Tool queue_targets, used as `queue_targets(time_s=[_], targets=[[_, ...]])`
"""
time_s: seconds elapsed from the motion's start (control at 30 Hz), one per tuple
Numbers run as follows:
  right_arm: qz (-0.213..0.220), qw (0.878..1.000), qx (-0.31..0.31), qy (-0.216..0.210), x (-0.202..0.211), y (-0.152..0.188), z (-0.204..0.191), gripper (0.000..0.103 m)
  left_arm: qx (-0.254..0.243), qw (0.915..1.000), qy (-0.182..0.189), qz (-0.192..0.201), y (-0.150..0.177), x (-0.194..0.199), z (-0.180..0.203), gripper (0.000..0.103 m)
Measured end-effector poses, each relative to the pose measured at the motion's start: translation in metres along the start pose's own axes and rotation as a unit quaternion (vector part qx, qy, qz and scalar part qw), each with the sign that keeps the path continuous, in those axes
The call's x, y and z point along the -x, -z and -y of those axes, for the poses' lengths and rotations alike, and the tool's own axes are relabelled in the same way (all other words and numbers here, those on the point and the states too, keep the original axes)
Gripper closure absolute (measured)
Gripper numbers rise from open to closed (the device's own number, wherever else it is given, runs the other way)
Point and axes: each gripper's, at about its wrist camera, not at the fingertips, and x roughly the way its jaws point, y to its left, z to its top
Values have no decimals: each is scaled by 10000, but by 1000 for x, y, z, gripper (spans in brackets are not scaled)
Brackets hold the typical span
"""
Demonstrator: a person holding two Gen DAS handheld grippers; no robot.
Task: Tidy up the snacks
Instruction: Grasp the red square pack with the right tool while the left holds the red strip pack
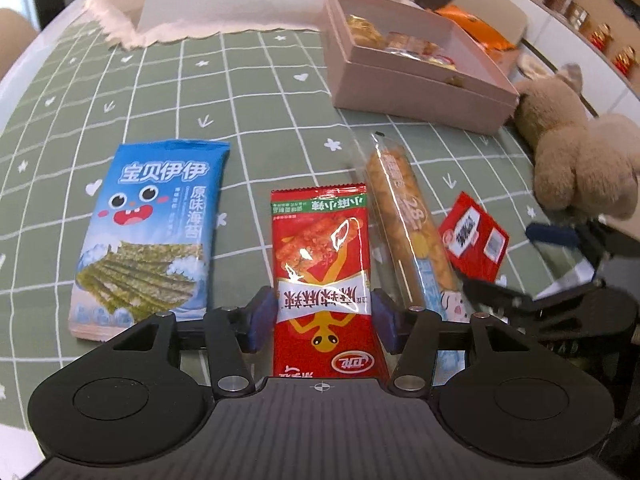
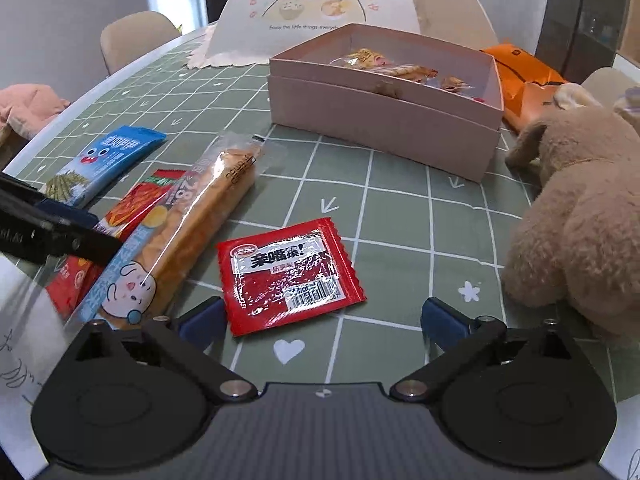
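My left gripper (image 1: 324, 312) points down at a long red spicy-strip packet (image 1: 320, 248) lying flat on the green checked tablecloth (image 1: 260, 92). Its blue pads (image 1: 262, 316) stand at the packet's two long edges, and the packet is not buckled. A blue seaweed pack (image 1: 148, 232) lies to its left and a clear biscuit tube (image 1: 404, 216) to its right. My right gripper (image 2: 322, 316) is wide open just short of a small red packet (image 2: 288, 276), not touching it. The pink box (image 2: 380, 120) behind holds several wrapped snacks.
A brown plush toy (image 2: 580, 220) sits close to the right of the right gripper. Orange bags (image 2: 520, 68) lie behind the box, and a printed paper bag (image 2: 320, 0) stands at the back. A chair (image 2: 132, 36) is at the far left. White paper (image 2: 24, 340) lies near the table's front edge.
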Motion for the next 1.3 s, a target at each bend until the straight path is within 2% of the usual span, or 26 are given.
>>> queue_targets(time_s=[0.3, 0.5, 0.63, 0.73, 0.9, 1.07, 1.17, 1.3], targets=[[-23, 10000, -38, 63, 2, 1, 1, 0, -466, 9987, -208, -11, 4, -2, 9, 45], [-42, 9983, -472, 347, 11, 10, 19, 2, -367, 9991, -189, -3, 3, -1, 6, 45], [58, 9965, -718, 414, 14, 13, 15, 3, -299, 9994, -168, 52, 4, 0, 5, 45], [161, 9981, -461, 367, 8, 10, 1, 3, -279, 9995, -152, 56, 4, 0, 6, 45], [183, 9988, -373, 264, -10, -12, -6, 3, -194, 9998, -59, 72, 5, 2, 2, 45], [-45, 9995, 280, -108, -11, -20, 4, 3, -275, 9996, -46, 88, 5, 3, 1, 45], [-150, 9995, 218, -158, -5, -14, 23, 4, -361, 9993, -81, 91, 6, 2, 3, 44], [-92, 9999, 50, -14, 1, -7, 33, 6, -315, 9995, -57, 68, 5, 2, 2, 44]])
